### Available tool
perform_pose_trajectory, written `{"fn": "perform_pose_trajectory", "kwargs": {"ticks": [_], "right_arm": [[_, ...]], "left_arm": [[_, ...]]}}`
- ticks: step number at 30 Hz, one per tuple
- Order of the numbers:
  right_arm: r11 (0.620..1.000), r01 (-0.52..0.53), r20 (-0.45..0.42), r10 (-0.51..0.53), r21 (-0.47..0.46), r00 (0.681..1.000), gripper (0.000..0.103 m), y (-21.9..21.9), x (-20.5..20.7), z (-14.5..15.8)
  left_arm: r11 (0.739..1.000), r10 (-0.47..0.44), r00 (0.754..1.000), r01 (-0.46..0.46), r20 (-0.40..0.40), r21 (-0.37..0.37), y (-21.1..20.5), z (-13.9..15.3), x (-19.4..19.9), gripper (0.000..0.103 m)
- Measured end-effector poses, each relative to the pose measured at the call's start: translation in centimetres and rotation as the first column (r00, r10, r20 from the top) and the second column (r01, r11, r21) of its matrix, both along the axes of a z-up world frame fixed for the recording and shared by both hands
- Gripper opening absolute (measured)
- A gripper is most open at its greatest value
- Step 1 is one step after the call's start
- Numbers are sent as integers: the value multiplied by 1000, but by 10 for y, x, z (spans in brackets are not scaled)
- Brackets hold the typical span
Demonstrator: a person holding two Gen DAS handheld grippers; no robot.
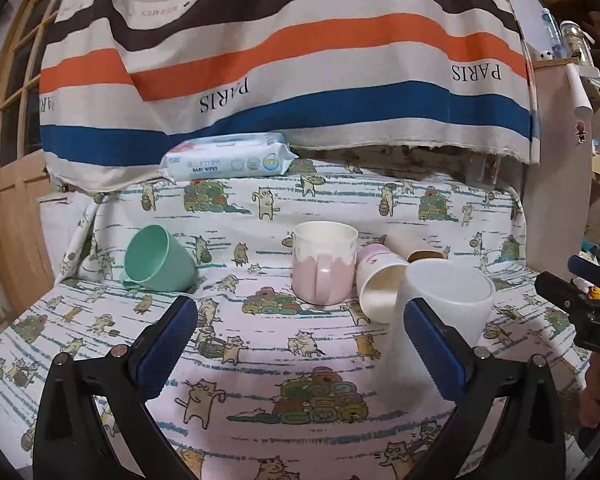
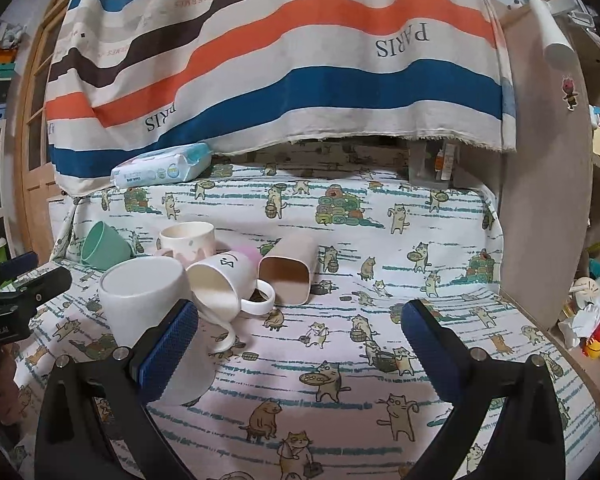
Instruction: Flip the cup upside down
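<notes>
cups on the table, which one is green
The mint green cup, tipped over at the far left, apart from the others; those are white, pink or tan.

A tight cluster crowds the middle of the cat-print desk [image 2: 420,240]: an upright white plastic cup [image 2: 144,300], a tipped white mug [image 2: 220,284], a tipped tan square tumbler [image 2: 290,270] and a pink-and-cream mug [image 2: 188,238]. A tipped mint-green cup [image 1: 160,258] lies apart on the left. Open cloth lies to the cluster's right and front.
</notes>
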State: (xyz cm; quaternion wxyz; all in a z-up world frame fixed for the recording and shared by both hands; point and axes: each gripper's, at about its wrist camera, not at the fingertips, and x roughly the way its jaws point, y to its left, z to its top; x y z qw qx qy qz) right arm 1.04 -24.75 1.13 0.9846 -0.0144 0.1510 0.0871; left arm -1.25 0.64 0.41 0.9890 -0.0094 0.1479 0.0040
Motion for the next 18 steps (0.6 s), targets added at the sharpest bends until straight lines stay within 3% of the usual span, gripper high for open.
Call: {"fn": "perform_pose_trajectory", "kwargs": {"ticks": [5,18], "right_arm": [[1000,9,0,-9,0,1000,102,-1,0,0],[1000,10,0,-10,0,1000,102,-1,0,0]], "left_arm": [[999,-41,999,41,1,13,-5,0,0,102],[1000,-22,1000,22,-5,8,-3,0,1,102]]}}
